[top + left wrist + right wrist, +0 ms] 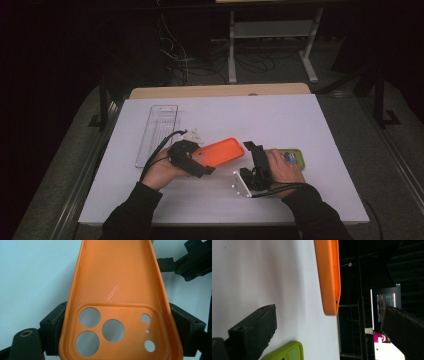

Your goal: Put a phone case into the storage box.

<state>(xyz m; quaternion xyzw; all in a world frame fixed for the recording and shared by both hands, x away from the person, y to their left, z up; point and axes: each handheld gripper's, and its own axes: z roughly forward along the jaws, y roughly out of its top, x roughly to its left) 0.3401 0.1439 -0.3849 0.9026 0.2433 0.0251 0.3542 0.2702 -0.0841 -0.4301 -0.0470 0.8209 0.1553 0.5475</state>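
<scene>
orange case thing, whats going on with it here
A person works at the white table with a gripper in each hand. The left gripper is shut on the camera-cutout end of the orange phone case, its jaws pressed against the case's two long edges, inner side facing up. The right gripper is open beside the case's far end, gripping nothing. A green phone case lies by the right hand, and a clear tray sits to the left.

Sleeves: dark, long, reaching to both wrists; hands bare.
Left hand-held gripper [200, 162]: black body of blocky, angular parts, with a black cable looping back along the forearm.
Left jaws: matte black blocks with small screw holes; a brass-coloured ring sits in the lower left part.
Right hand-held gripper [254, 150]: black frame, a pale grey plate with small holes at its rear, a black cable trailing.
Right jaws: thick black slabs, edges scuffed.
</scene>
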